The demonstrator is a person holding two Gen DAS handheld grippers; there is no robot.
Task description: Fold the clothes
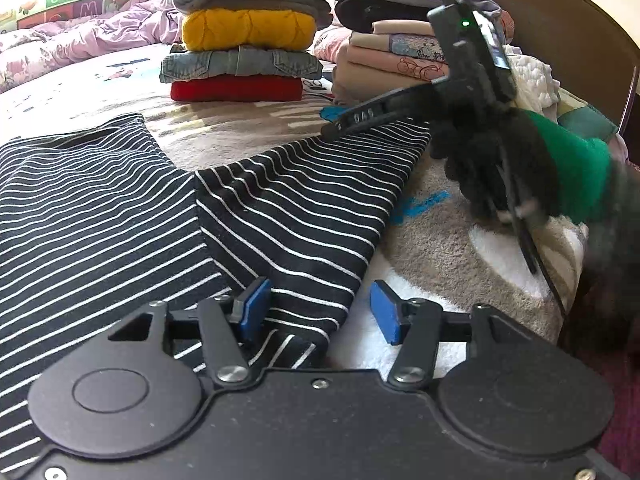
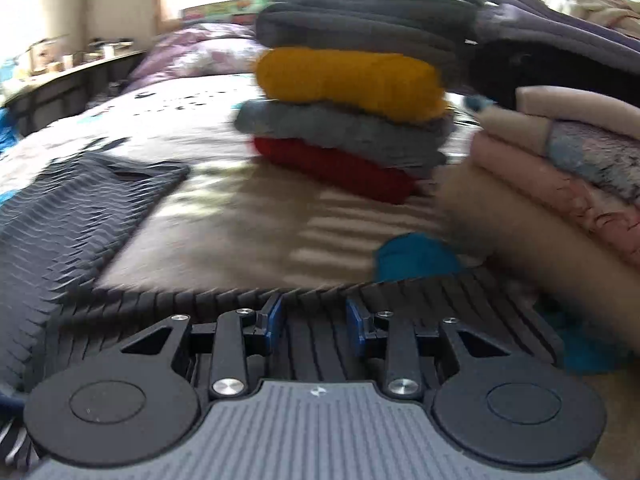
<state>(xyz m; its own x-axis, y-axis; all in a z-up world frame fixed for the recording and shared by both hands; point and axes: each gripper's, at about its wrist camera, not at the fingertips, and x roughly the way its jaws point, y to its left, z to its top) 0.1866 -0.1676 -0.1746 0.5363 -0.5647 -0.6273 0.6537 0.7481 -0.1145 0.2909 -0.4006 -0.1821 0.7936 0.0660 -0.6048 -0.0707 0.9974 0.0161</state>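
Yellow-topped folded stack (image 1: 244, 44) beyond striped garment (image 1: 168, 216); pink pile (image 1: 394, 60) beside.

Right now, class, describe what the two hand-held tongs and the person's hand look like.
The left tongs and right tongs are black, with blue pads and silver screws. The right tool carries a green light and white markings. The gloved hand is black with a green cuff.
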